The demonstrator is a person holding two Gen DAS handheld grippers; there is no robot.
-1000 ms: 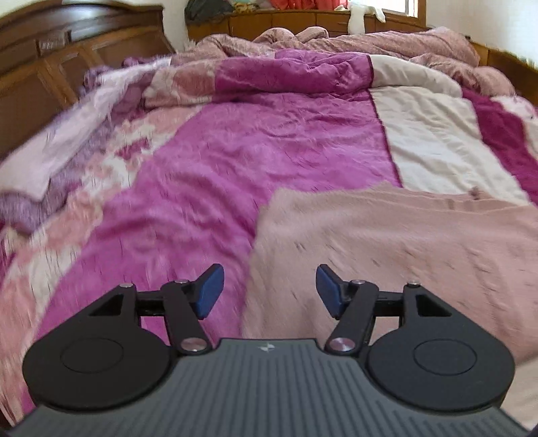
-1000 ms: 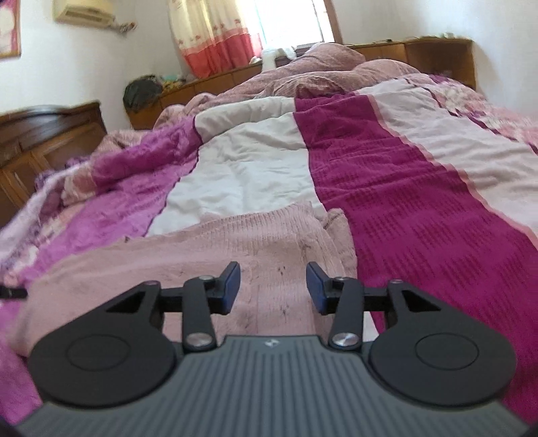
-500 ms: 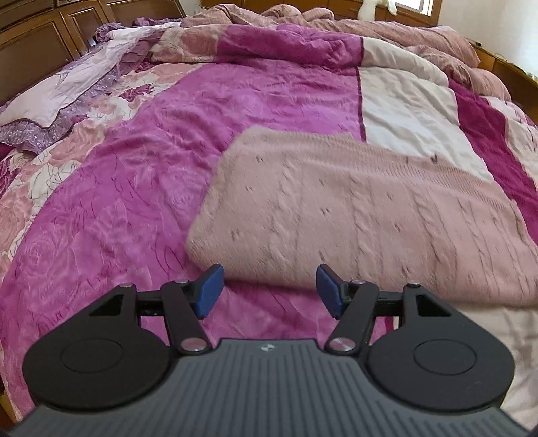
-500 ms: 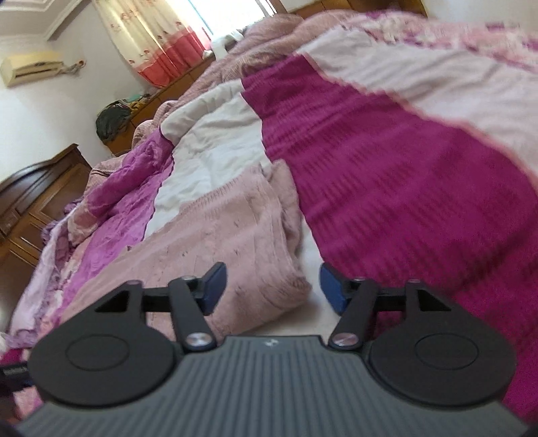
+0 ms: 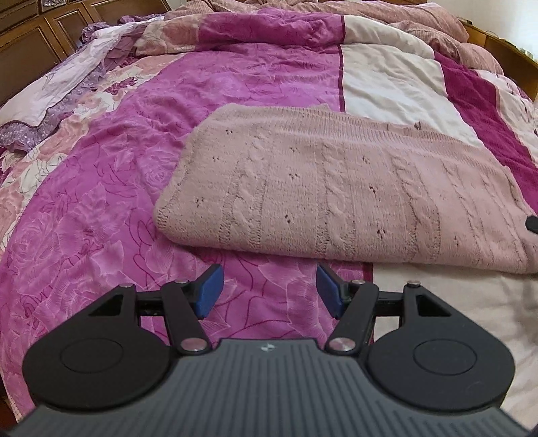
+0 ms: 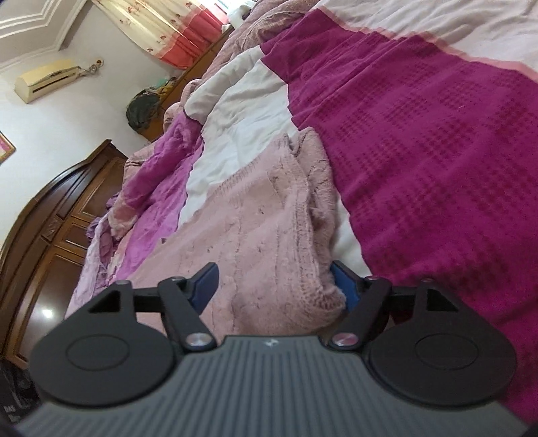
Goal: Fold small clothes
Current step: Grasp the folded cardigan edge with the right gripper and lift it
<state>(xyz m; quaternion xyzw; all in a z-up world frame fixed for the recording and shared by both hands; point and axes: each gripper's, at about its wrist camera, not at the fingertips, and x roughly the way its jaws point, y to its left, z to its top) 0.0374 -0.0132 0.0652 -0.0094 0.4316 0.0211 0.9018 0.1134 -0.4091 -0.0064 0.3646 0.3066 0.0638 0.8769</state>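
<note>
One pink cable-knit sweater (image 5: pixel 336 188) lies flat, folded into a broad band, across a bed (image 5: pixel 101 208) covered with a magenta, cream and floral quilt (image 6: pixel 420 151). Two grippers flank it. Over the last second the left gripper (image 5: pixel 267 292) has drawn back from above the garment to a spot just short of its near folded edge, jaws standing apart with only quilt between them, their spread unchanged. The right gripper (image 6: pixel 272 285) has rolled, so the room tilts in its view, and dropped toward the sweater's right-hand end; its jaws have just been opening, and the bunched corner of knit now sits between the blue pads (image 6: pixel 205 285), close to the right one but apparently not pinched.

Read together, the shifts suggest one fold is done and let go, with both grippers lining up on the near edge and end for the next fold.

Count: one sweater, one bed, two grippers, four blue pads, one wooden headboard (image 6: pixel 50 222), one wall air conditioner (image 6: pixel 47 80), one curtained window (image 6: pixel 175 30).
</note>
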